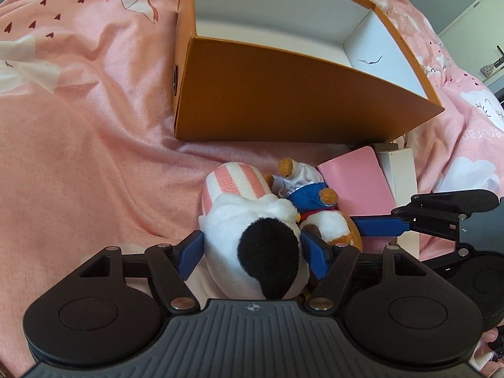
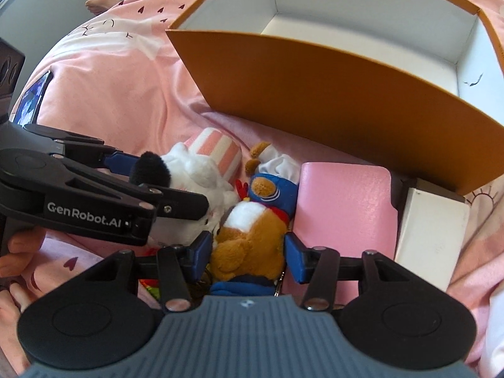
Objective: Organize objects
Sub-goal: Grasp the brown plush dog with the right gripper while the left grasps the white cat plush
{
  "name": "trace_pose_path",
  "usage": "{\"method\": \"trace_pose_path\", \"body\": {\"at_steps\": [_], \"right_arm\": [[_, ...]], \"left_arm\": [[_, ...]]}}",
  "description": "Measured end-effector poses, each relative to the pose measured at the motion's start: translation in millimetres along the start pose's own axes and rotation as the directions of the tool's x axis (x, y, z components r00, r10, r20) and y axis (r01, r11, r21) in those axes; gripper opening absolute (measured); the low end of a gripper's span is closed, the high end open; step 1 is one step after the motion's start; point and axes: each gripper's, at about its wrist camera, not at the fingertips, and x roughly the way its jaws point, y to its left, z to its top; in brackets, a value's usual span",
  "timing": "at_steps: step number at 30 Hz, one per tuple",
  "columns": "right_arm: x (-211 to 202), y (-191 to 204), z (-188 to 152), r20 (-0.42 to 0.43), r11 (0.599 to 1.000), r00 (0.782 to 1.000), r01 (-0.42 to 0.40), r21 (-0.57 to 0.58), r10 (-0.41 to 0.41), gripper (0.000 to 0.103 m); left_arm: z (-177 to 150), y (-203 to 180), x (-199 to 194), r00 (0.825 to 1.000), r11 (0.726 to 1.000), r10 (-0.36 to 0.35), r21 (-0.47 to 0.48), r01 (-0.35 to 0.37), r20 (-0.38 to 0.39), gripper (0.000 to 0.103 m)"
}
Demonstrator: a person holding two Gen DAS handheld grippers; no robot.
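A white plush with a black patch and a pink-striped end (image 1: 252, 226) lies on the pink bedspread; my left gripper (image 1: 252, 252) is shut on it. It also shows in the right wrist view (image 2: 192, 189). Beside it lies a brown plush in a blue outfit and chef hat (image 2: 252, 230), and my right gripper (image 2: 249, 255) is shut on its body. That plush shows in the left wrist view (image 1: 315, 208) too. An open orange box with a white inside (image 1: 283, 100) stands just beyond both plushes (image 2: 346, 100).
A pink flat case (image 2: 346, 214) and a white small box (image 2: 431, 233) lie right of the brown plush, against the orange box. A phone (image 2: 33, 100) lies at the far left. A bare foot (image 2: 99, 3) rests on the bed's far side.
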Motion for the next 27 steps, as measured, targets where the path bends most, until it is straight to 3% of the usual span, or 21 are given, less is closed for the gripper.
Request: {"method": "trace_pose_path", "body": {"at_steps": [6,15,21,27], "right_arm": [[13,0,2,-0.011,1.000,1.000,-0.010,-0.028,0.009,0.054],[10,2,-1,0.010,0.998,1.000,-0.001,-0.056,0.002,0.048],[-11,3,-5,0.057,0.998,0.998,0.003,-0.067,0.001,0.047],[-38,-5,-3,0.107,0.998,0.992,-0.061,-0.022,0.063,0.046]], "left_arm": [[1,-1,8,1.000,1.000,0.011,0.002,-0.011,-0.017,0.081],[-5,-7,0,1.000,0.999,0.008,0.035,-0.009,0.029,0.075],[-10,-11,-26,0.989,0.998,-0.014,0.059,0.006,0.144,0.073],[-7,-16,-60,0.968,0.997,-0.041,0.068,0.025,0.249,0.073]]}}
